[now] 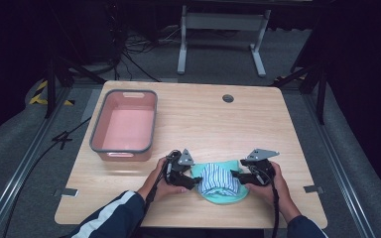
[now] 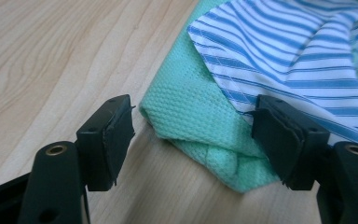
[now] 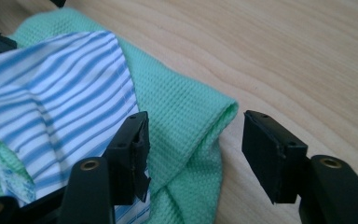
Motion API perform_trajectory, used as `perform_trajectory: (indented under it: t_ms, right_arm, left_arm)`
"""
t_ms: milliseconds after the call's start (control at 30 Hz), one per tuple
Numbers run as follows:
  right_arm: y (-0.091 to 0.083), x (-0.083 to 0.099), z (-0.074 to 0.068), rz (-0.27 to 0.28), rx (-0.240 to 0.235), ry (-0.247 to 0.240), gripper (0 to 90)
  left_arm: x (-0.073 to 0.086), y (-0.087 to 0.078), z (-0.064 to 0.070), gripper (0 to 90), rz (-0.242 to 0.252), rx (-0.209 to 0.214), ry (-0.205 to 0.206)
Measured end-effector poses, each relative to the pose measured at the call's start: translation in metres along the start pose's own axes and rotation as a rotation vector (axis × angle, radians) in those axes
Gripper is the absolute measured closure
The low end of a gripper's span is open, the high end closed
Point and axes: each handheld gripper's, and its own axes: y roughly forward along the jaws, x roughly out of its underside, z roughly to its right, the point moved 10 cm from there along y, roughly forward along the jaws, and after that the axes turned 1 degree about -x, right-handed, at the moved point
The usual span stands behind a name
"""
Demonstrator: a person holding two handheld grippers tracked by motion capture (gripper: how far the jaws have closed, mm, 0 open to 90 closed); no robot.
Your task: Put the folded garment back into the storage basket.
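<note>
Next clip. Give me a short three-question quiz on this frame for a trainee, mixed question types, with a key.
1. True or false: the pink bin holds the folded cloths.
2. Multiple choice: what lies on top of the green cloth? A) a blue-striped white cloth B) a red towel C) a sponge
3. Short answer: what state are the left gripper and the right gripper in, and where do they sit relative to the cloth bundle?

Key
1. False. The bin looks empty; the cloths lie on the table near the person's edge.
2. A, the striped cloth.
3. Both open, one at each side, fingers straddling a folded green edge.
</note>
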Motion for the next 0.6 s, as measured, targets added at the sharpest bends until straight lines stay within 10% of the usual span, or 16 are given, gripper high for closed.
perform_trajectory:
  t_ms: [367, 600]
  right_arm:
    - [0.003, 0.011, -0.004, -0.03, -0.027, 0.008, 51.4]
    - [0.002, 0.011, -0.011, -0.032, -0.048, 0.003, 67.0]
  left_arm:
    - [0.001, 0.002, -0.001, 25.8, 0.017, 0.008, -0.009]
    - [0.0, -0.001, -0.005, 45.6, 0.022, 0.023, -0.015]
